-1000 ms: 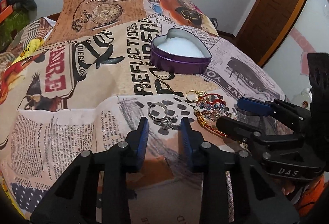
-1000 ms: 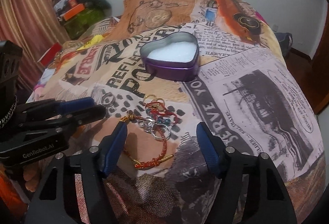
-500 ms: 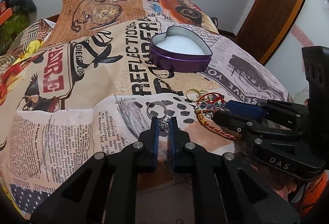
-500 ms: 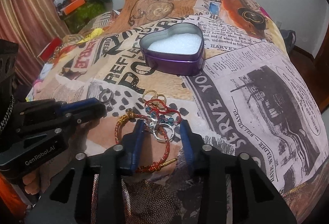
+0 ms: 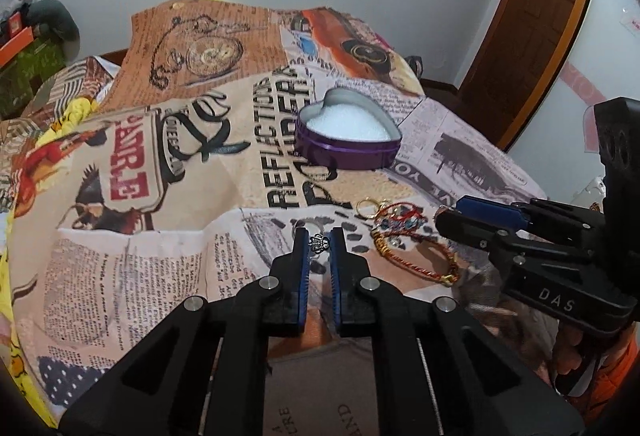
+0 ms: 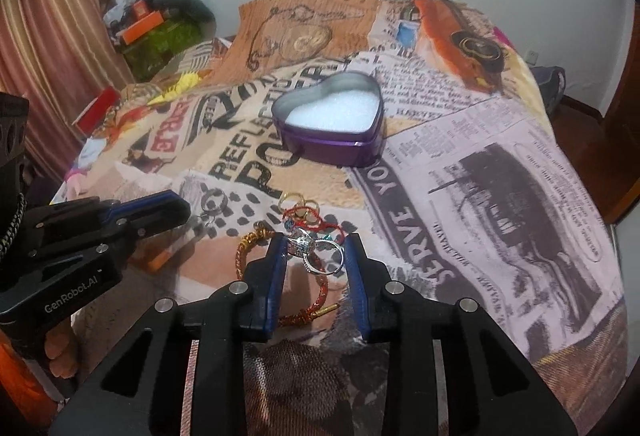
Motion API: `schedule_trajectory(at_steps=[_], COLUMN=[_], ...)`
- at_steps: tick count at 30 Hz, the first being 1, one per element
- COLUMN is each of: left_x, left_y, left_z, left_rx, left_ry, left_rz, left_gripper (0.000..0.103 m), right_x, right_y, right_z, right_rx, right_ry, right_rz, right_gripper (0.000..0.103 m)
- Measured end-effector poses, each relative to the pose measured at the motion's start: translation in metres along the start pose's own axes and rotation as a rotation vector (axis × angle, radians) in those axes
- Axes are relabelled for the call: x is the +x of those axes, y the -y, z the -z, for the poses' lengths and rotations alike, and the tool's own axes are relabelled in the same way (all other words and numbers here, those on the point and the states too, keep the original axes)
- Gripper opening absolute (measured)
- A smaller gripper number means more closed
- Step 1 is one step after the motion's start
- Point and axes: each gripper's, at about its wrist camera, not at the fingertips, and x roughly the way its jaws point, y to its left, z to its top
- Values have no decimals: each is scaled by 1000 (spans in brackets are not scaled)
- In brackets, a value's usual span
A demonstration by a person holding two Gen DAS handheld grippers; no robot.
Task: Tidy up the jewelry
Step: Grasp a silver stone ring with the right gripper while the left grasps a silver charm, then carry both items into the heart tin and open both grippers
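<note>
Bed: newspaper-print cover (image 5: 192, 220), white walls, wooden door (image 5: 536, 16) at right.
Tin: purple heart tin (image 6: 332, 124), open (white foam inside).
Left gripper (image 5: 319, 242): low over the cover, pinching a small silver ring (image 5: 319, 245).
Right gripper (image 6: 316, 250): clamped on a bigger stone ring (image 6: 316, 252), above the bracelet pile (image 6: 304, 220).

Your right gripper (image 5: 450, 214) reads "DAS", left gripper (image 6: 176, 208) "GenRobot.AI"; bedspread (image 6: 500, 196) (newsprint pattern) shows "SERVE".
</note>
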Motion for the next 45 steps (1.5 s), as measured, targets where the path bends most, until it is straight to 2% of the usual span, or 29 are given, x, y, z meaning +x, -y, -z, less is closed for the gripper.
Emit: schedule_trajectory(at_steps=[17, 33, 39, 43, 45], left_x=[-50, -31, -15, -7, -2], left_y=[10, 13, 7, 4, 3], left_z=[-41, -75, -82, -76, -71], left_rx=[50, 78, 63, 69, 71], left_ry=[185, 209, 192, 174, 157], left_rz=[-26, -25, -31, -38, -37], left_gripper=[8, 8, 8, 8, 8], right_x=[-57, -62, -47, -28, -15], right_y=[-1, 0, 9, 23, 29], right_z=[-36, -71, -76, -69, -63], right_rx=[23, -4, -12, 12, 20], right_ry=[184, 297, 280, 213, 158], right_rz=[76, 92, 82, 67, 51], right_gripper=[27, 27, 27, 27, 34])
